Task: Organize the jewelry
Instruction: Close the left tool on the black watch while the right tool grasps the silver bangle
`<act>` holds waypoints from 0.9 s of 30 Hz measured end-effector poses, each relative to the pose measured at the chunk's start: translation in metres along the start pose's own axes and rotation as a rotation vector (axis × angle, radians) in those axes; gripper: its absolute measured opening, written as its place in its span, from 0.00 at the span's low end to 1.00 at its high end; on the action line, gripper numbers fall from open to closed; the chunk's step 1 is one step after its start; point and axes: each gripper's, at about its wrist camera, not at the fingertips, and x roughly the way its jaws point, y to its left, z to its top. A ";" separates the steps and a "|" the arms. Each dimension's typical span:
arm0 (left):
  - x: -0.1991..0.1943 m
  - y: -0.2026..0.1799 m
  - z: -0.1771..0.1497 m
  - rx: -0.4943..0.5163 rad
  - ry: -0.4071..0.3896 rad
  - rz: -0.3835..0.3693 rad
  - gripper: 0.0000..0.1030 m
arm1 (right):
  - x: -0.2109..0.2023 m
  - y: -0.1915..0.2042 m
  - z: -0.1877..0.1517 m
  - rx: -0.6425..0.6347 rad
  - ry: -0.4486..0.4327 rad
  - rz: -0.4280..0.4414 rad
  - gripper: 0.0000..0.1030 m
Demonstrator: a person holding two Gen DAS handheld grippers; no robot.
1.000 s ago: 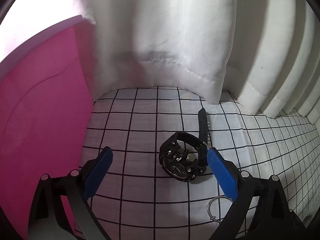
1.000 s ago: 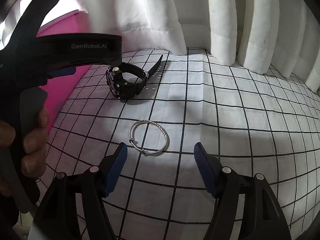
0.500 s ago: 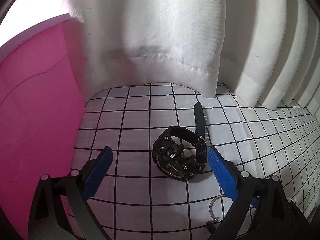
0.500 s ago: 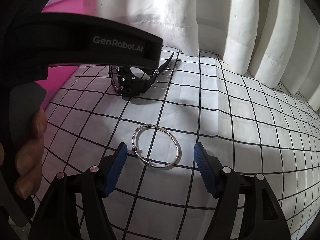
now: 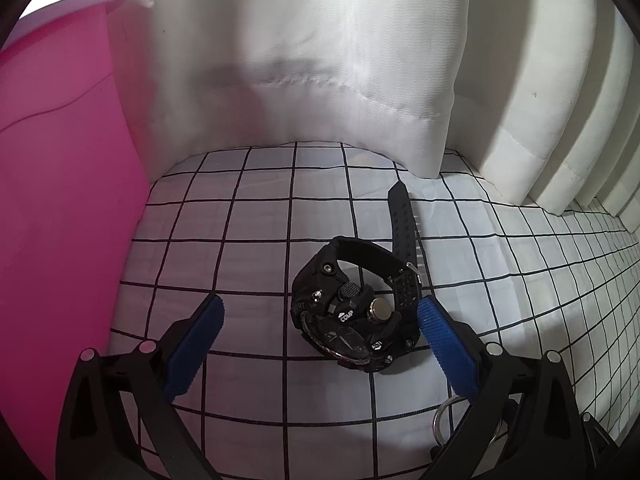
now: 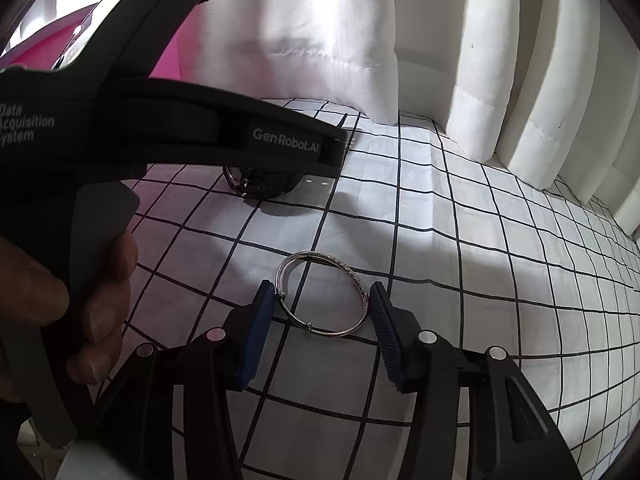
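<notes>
The left gripper stands spread wide, the black watch lying on the grid cloth by its right pad; the right gripper has its pads touching both sides of the silver bangle.

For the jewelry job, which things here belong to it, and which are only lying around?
Belong to the job:
- black watch, between the open left claw's fingers
- silver bangle, bracketed by the right claw

Only surroundings:
- pink panel
- white curtain
- checked cloth
</notes>
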 end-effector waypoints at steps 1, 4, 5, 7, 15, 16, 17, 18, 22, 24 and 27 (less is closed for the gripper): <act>0.002 0.000 0.000 -0.004 0.000 -0.007 0.93 | 0.000 0.001 0.000 0.001 0.000 0.000 0.46; 0.007 0.004 0.002 -0.028 0.009 -0.036 0.93 | -0.005 -0.002 -0.005 0.008 0.001 0.004 0.46; 0.009 0.005 0.002 -0.039 0.011 -0.051 0.92 | -0.006 -0.001 -0.006 0.009 0.001 0.004 0.46; 0.011 0.008 0.003 -0.061 0.018 -0.094 0.86 | -0.006 -0.002 -0.006 0.010 0.003 0.007 0.46; 0.027 -0.002 0.009 -0.047 0.041 -0.109 0.91 | -0.004 -0.002 -0.006 -0.002 0.013 0.007 0.46; 0.026 -0.004 0.009 -0.031 0.033 -0.099 0.90 | -0.006 -0.004 -0.005 -0.004 0.013 0.007 0.46; 0.026 -0.006 0.009 -0.019 0.035 -0.114 0.84 | -0.006 -0.004 -0.005 -0.002 0.013 0.008 0.46; 0.025 -0.008 0.009 -0.012 0.039 -0.139 0.73 | -0.006 -0.005 -0.005 -0.001 0.012 0.009 0.46; 0.015 -0.019 0.008 0.038 0.024 -0.139 0.56 | -0.009 -0.010 -0.007 0.008 0.013 0.018 0.46; 0.012 -0.021 0.005 0.047 0.024 -0.126 0.56 | -0.012 -0.011 -0.009 0.008 0.013 0.021 0.46; 0.007 -0.016 0.002 0.034 0.027 -0.100 0.56 | -0.016 -0.014 -0.012 0.012 0.009 0.022 0.46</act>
